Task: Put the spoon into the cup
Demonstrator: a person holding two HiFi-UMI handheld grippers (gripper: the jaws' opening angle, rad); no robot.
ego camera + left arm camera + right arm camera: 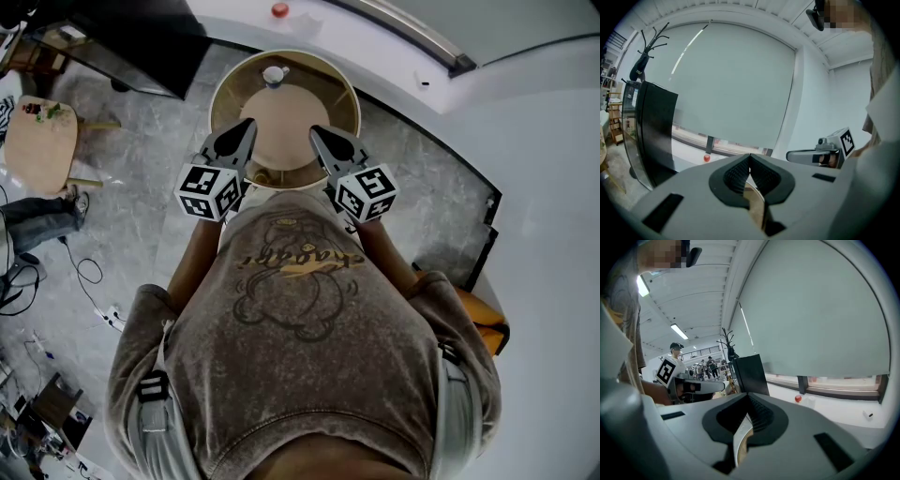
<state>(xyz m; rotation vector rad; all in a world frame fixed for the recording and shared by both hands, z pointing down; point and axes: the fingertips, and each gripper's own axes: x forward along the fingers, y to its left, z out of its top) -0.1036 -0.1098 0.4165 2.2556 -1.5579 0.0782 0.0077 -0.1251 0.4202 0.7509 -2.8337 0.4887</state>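
A small pale cup (274, 75) stands at the far side of a round beige table (217, 94). No spoon is clear in any view; a small shape on the table's near edge is too indistinct to name. My left gripper (248, 125) and right gripper (315, 131) hover side by side over the near half of the table, both pointing towards the cup and well short of it. The left gripper's jaws (749, 157) meet at the tips with nothing between them. The right gripper's jaws (748, 396) are likewise shut and empty. Each gripper shows in the other's view.
A black cabinet (141, 47) stands to the far left of the table. A small red object (279, 10) sits on the white sill below the window blind. A wooden stool (42, 141) and loose cables lie on the floor to the left. Several people stand far off.
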